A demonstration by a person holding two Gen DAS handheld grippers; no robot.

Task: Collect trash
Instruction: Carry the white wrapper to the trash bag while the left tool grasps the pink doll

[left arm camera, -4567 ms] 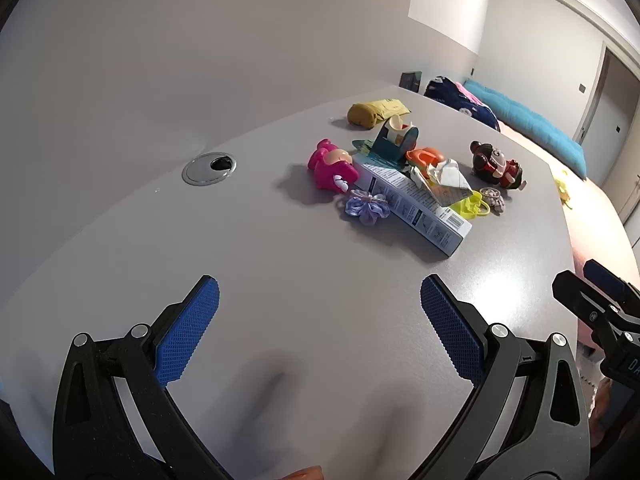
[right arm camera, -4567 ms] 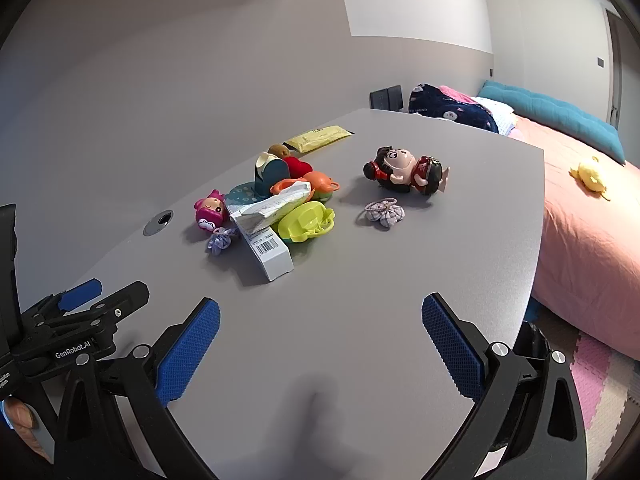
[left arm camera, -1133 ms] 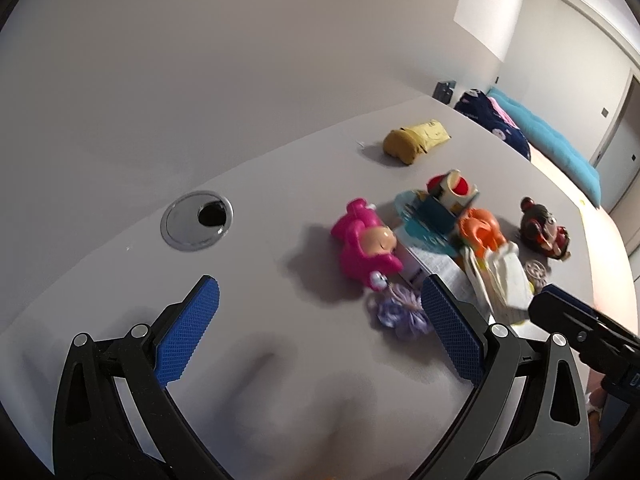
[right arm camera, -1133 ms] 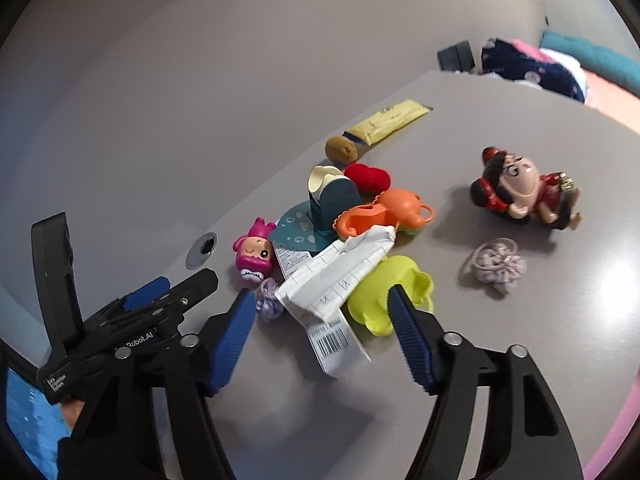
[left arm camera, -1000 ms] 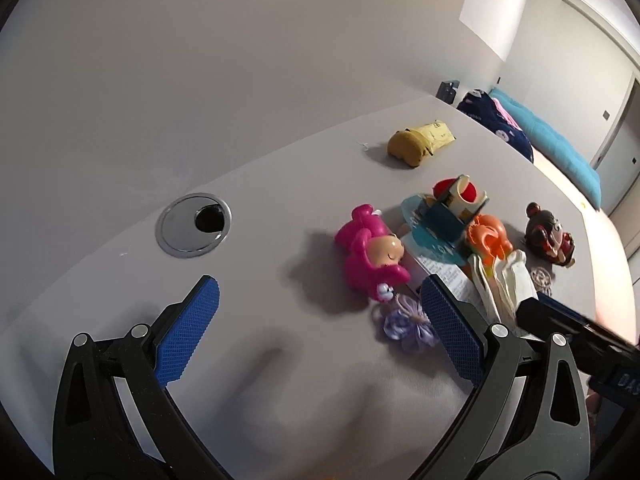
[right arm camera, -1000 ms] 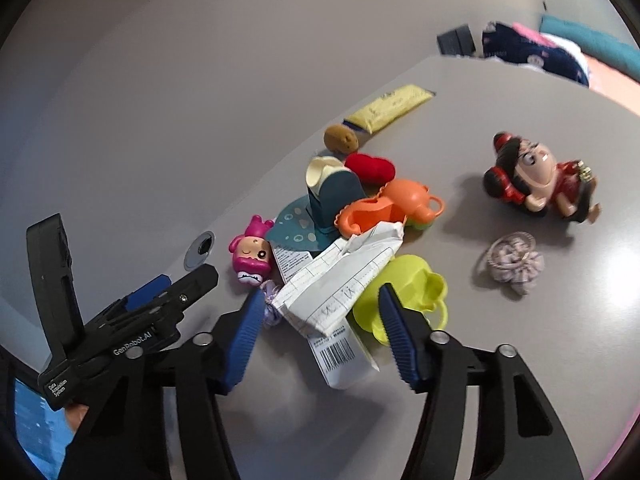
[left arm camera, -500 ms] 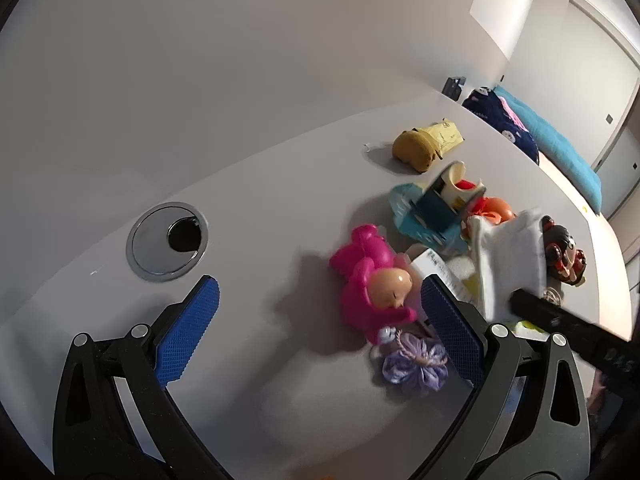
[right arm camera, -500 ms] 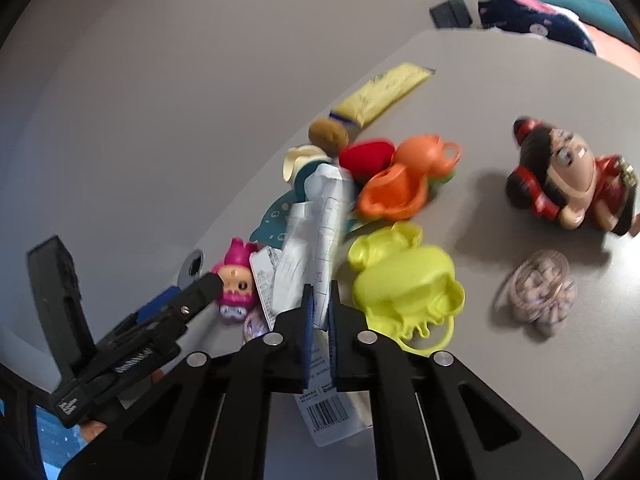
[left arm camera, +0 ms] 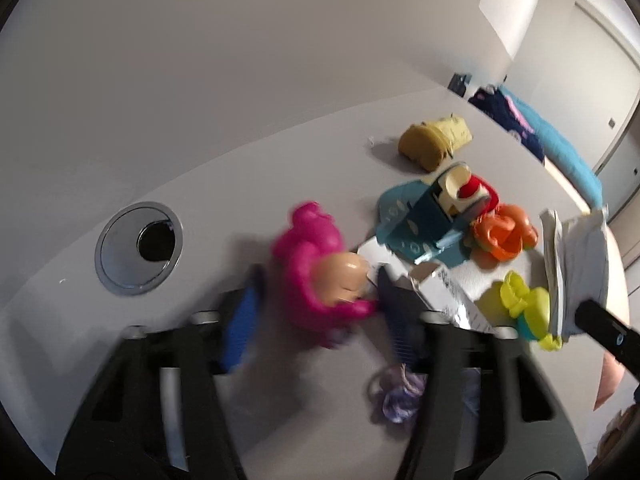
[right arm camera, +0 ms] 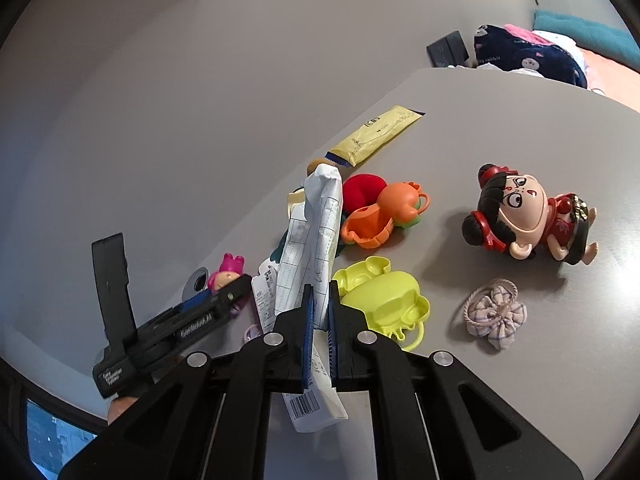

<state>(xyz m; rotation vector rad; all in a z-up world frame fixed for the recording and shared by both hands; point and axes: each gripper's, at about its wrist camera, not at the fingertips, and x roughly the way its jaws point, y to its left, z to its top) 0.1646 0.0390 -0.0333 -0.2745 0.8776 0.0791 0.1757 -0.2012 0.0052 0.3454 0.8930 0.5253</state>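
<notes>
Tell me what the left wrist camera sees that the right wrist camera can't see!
Only the left wrist view shows the purple hair tie and the left gripper closing around the pink doll. Only the right wrist view shows the red-dressed doll and checked hair tie. Both show the folded paper pinched in the right gripper.

Left wrist: close above desk [left arm camera: 120, 360], tilted down at pink doll [left arm camera: 320, 264]
Right wrist: close, tilted down over toys
Shared: pink doll [right arm camera: 226, 274], paper [right arm camera: 316, 232]
</notes>
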